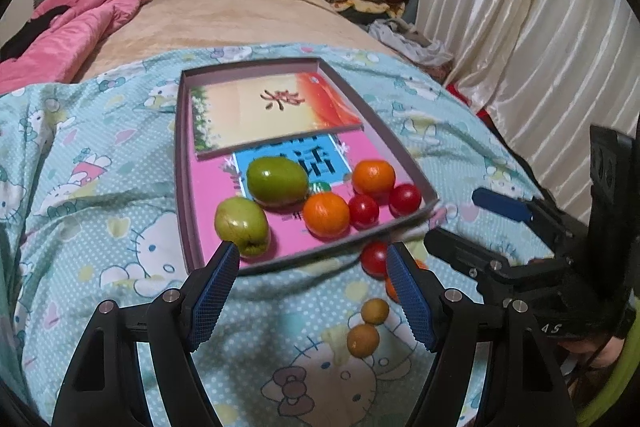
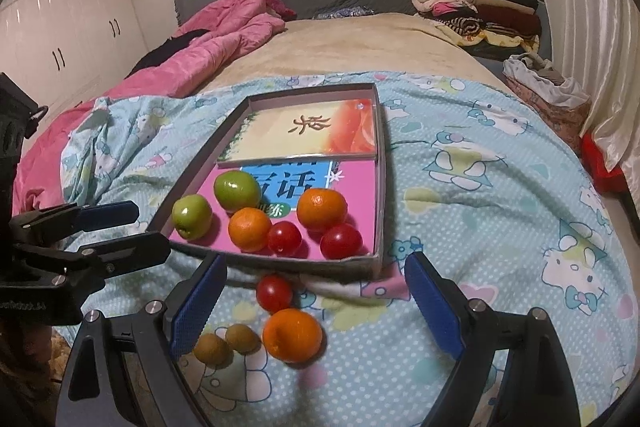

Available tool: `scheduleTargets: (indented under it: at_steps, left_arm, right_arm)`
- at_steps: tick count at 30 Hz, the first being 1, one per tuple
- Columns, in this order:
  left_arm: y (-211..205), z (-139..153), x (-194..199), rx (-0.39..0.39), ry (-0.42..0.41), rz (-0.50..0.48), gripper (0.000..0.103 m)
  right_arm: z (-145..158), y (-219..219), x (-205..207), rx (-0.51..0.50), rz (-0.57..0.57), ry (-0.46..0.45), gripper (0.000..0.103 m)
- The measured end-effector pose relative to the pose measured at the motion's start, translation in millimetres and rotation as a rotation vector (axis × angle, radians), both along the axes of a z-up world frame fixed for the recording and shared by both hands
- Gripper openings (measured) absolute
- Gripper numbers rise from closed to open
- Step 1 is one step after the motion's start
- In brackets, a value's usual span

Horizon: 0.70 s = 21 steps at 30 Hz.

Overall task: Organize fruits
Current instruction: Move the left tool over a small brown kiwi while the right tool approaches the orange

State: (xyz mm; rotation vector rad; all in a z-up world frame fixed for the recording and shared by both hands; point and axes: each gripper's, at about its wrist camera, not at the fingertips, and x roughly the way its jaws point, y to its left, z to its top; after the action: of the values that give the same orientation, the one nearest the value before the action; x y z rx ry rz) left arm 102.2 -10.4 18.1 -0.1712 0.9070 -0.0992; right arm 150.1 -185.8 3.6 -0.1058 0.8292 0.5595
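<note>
A shallow grey cardboard tray (image 1: 181,155) (image 2: 383,163) lies on the bed with two books inside. On the pink book sit two green fruits (image 1: 277,181) (image 2: 236,190), two oranges (image 1: 326,214) (image 2: 321,207) and two red tomatoes (image 1: 405,199) (image 2: 341,241). In front of the tray, on the blanket, lie a tomato (image 1: 373,259) (image 2: 274,293), an orange (image 2: 292,335) and two small brown fruits (image 1: 363,340) (image 2: 211,348). My left gripper (image 1: 312,253) (image 2: 152,229) hovers open at the tray's near edge. My right gripper (image 2: 316,263) (image 1: 452,217) is open above the loose fruits, holding nothing.
A Hello Kitty blanket (image 1: 100,187) (image 2: 500,227) covers the near part of the bed. A pink quilt (image 2: 224,39) lies at the back left and stacked folded clothes (image 2: 480,7) at the back right. Curtains (image 1: 520,27) hang along the right side.
</note>
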Motion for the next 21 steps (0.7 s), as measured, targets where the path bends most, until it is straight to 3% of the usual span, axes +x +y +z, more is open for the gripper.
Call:
scheduleTargets:
  at_steps: [21]
  left_arm:
    - [-21,-26,-17,0.034,0.106,-0.108,0.077]
  right_arm:
    - [-12,0,0,-0.033,-0.001,0.066,0.09]
